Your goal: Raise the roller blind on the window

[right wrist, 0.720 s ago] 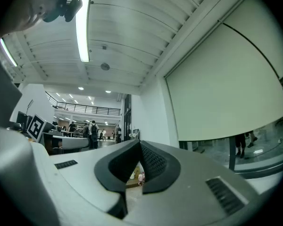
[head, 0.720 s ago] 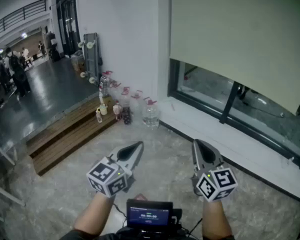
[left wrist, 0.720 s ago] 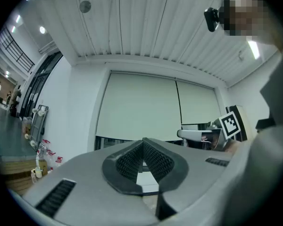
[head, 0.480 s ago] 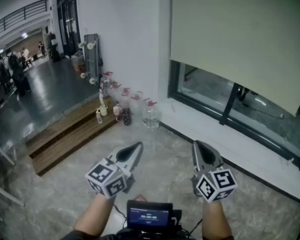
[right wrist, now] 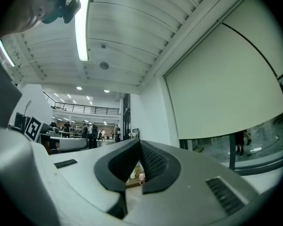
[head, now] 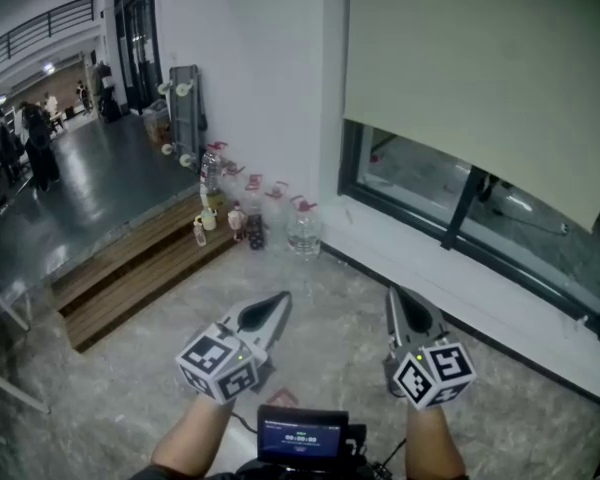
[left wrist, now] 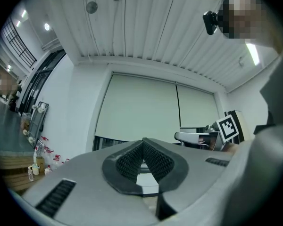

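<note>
- My left tongs (head: pixel 277 299) are fully closed, the ribbed pads meeting at the tip with nothing between them; their own view shows this plainly.
- My right tongs (head: pixel 394 293) are pressed together the same way and also carry nothing.
- I hold both low and level in front of me, side by side and pointing toward the wall. This looks like a ready stance, with neither pair reaching for anything.
- The roller blind (head: pixel 480 78) hangs up and to the right, well apart from both tips. Its cream sheet covers most of the window (head: pixel 430 183), and a strip of dark glass shows under its bottom edge.
- That bottom edge is the closest part of the blind to me, above the white sill (head: pixel 460 288), so I judge it a likely place to take hold.
- I cannot make out a pull cord or chain in any view, so I cannot say how the blind is meant to be driven.
- The task appears not yet begun, since nothing is touching the blind.
- A group of bottles (head: pixel 302 230) stands on the floor (head: pixel 330 298) at the wall corner, beside a wooden step (head: pixel 130 268), to the left of my likely path.
- A small screen (head: pixel 300 435) sits at my chest between my forearms.
</note>
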`<state>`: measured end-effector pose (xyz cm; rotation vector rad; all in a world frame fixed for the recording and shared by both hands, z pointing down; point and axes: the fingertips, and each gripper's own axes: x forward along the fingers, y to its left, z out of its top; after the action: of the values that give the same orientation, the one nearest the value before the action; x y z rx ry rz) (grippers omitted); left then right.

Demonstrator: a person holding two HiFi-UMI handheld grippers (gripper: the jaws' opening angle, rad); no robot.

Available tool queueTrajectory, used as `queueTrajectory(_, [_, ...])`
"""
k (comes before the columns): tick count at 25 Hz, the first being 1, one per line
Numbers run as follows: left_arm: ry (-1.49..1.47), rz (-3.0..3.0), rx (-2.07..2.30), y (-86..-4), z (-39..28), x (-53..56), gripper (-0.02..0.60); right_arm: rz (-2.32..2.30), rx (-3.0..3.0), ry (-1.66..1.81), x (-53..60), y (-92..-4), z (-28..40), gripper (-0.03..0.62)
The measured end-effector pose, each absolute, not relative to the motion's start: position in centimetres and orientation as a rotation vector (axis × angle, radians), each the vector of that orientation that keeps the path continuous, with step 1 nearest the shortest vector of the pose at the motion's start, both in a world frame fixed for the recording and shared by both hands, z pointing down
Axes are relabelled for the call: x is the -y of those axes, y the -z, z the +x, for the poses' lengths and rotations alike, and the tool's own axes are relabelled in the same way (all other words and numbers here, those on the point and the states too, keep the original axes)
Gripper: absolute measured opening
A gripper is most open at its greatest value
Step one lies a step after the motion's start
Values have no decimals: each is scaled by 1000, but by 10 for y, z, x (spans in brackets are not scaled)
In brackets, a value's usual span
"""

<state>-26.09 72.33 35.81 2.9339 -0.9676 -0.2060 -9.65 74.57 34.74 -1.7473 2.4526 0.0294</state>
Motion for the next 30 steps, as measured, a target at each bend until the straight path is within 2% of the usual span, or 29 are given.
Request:
queueTrajectory(17, [206,2934,906,-364,-269,-686,-8,-1746,-2419,-11,-715,-341,-110,5])
queueTrajectory(30, [170,2923,1045,-352,-213,-582,-7,-1647,-2459,-24,-606,-341,-48,6])
